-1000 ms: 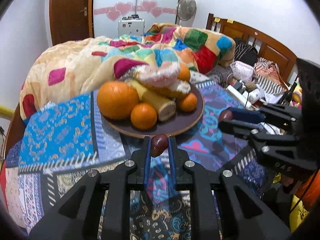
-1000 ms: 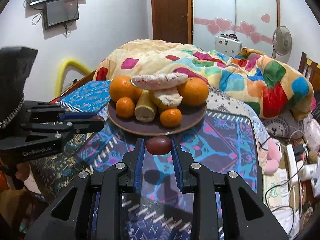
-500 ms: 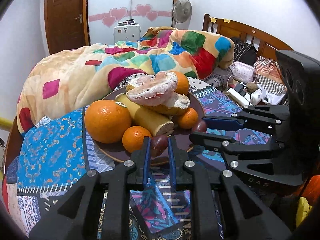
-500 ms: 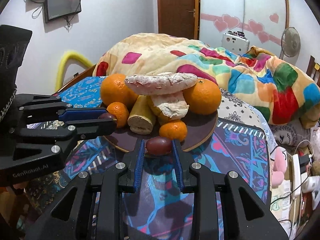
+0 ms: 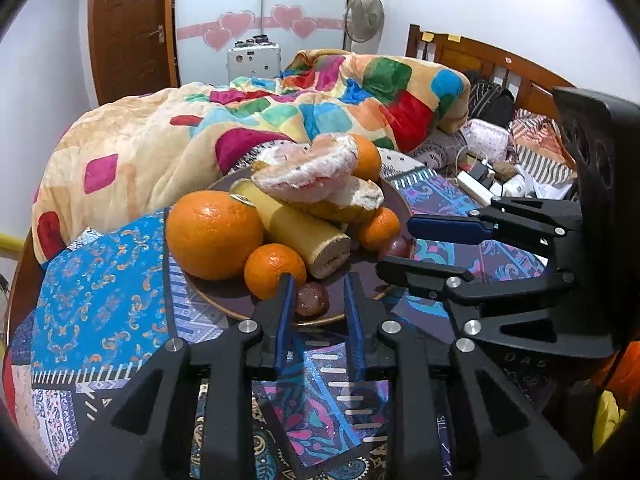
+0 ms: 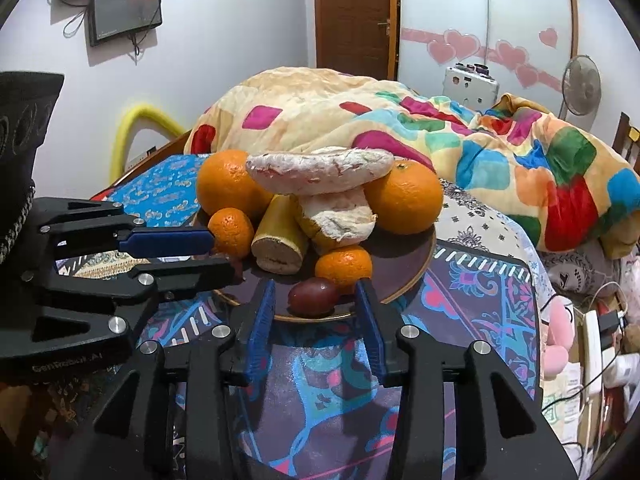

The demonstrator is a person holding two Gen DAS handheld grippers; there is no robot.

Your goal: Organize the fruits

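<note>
A dark round plate (image 5: 360,276) (image 6: 404,268) on the patterned cloth holds large oranges (image 5: 214,236) (image 6: 404,202), small oranges (image 5: 274,270) (image 6: 344,266), pomelo pieces (image 5: 306,166) (image 6: 320,170) and a yellow cut piece (image 5: 304,232). My left gripper (image 5: 316,284) is open; a dark red passion fruit (image 5: 312,300) lies on the plate's front edge between its fingers. My right gripper (image 6: 316,292) is open around a second passion fruit (image 6: 314,298) resting on the plate; that fruit shows in the left wrist view (image 5: 394,246) too. Each gripper shows in the other's view (image 5: 436,248) (image 6: 192,252).
A colourful quilt (image 5: 240,128) is heaped behind the plate. A wooden headboard (image 5: 480,60), cables and a power strip (image 5: 476,188) lie at the right. A door (image 6: 354,16), a fan (image 6: 580,84) and a wall screen (image 6: 124,12) stand behind.
Both grippers moved forward over the plate's edge and opened. The two passion fruits they held now rest on the plate.
</note>
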